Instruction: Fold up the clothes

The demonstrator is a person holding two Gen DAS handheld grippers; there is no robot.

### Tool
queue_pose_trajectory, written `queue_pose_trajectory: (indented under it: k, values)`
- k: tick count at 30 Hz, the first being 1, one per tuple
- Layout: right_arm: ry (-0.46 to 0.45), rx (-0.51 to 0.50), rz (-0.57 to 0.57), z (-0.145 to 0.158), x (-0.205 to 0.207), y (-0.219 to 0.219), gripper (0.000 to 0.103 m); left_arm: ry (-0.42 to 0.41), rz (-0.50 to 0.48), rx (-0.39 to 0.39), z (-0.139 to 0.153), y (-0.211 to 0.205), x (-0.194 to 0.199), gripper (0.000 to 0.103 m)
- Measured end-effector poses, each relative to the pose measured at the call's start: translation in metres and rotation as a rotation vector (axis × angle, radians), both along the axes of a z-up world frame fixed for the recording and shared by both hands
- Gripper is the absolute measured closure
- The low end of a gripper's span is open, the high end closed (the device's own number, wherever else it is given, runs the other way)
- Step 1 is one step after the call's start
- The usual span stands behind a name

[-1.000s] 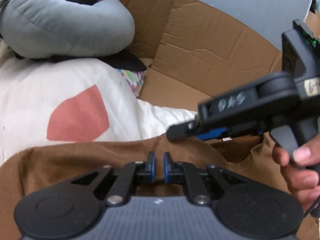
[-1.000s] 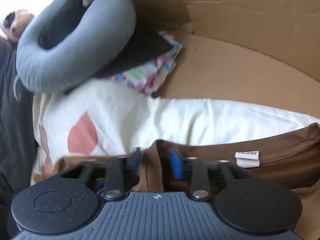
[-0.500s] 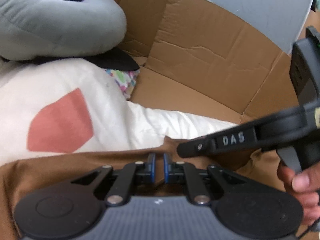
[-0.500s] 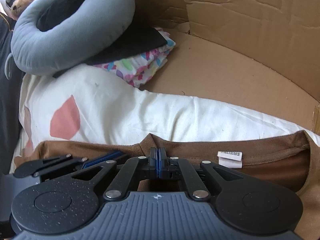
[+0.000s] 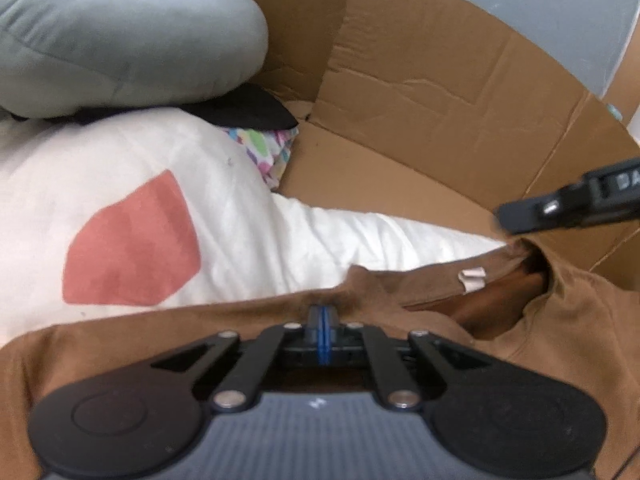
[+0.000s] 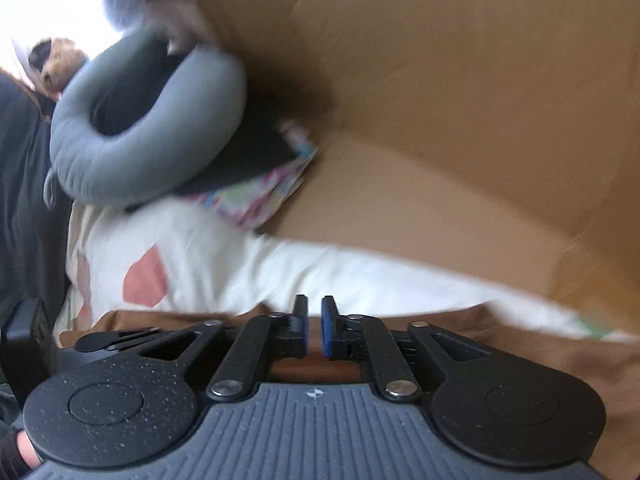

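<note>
Left tool pinching brown shirt edge (collar)

Your right-wrist view is smeared with motion blur: the cardboard box walls and the patterned cloth at 11 o'clock lose their edges. In your left-wrist view the right tongs are cut off by the frame at 3 o'clock, their lettering incomplete. The brown shirt runs under the left tongs, hiding its pinched fold. The neck label is unreadable.

Brown T-shirt lies rumpled, collar open, partly over white bedding.
</note>
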State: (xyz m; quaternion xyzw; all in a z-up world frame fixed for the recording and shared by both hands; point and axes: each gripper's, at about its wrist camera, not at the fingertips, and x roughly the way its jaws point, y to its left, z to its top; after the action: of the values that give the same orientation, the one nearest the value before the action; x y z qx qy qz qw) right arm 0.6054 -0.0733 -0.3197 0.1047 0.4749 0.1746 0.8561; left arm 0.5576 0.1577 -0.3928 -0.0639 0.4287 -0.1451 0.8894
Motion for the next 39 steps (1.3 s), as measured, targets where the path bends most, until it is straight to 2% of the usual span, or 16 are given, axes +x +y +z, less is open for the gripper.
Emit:
queue_pose_trajectory:
  k: [3,6,8,11,16,23,27,30,34,36,37,39]
  values:
    - [-0.037,-0.046,-0.041,0.014,-0.002,-0.038,0.093,-0.02,0.017,-0.002,0.006,0.005,0.001,0.1]
    - [-0.054,-0.102,-0.078,0.015,-0.004,-0.07,0.093,-0.035,0.025,0.019,0.013,0.008,0.004,0.1]
    - [-0.046,-0.132,-0.091,0.007,-0.007,-0.084,0.093,-0.038,0.014,0.043,0.014,0.007,0.009,0.099]
    - [-0.028,-0.168,-0.09,-0.01,-0.01,-0.093,0.093,-0.04,-0.023,0.076,0.013,0.001,0.015,0.092]
    - [-0.009,-0.225,-0.051,-0.042,-0.013,-0.085,0.093,-0.04,-0.08,0.123,0.012,-0.009,0.019,0.088]
    - [-0.033,-0.211,-0.005,-0.065,-0.013,-0.062,0.093,-0.076,-0.098,0.147,0.018,-0.018,0.012,0.087]
    - [-0.056,-0.158,0.03,-0.062,-0.018,-0.053,0.093,-0.091,-0.064,0.121,0.023,-0.014,0.003,0.084]
    - [-0.066,-0.157,0.064,-0.062,-0.02,-0.048,0.093,-0.085,-0.034,0.098,0.025,-0.009,-0.004,0.084]
    - [-0.081,-0.118,0.055,-0.047,-0.022,-0.063,0.092,-0.095,-0.012,0.081,0.032,-0.005,-0.017,0.084]
    - [-0.098,-0.118,0.054,-0.035,-0.025,-0.075,0.087,-0.092,0.003,0.074,0.036,-0.003,-0.024,0.083]
    - [-0.105,-0.118,0.05,-0.03,-0.028,-0.082,0.077,-0.088,0.012,0.072,0.038,-0.001,-0.027,0.083]
    - [-0.114,-0.114,0.034,-0.021,-0.033,-0.097,0.072,-0.074,0.035,0.071,0.042,0.001,-0.035,0.082]
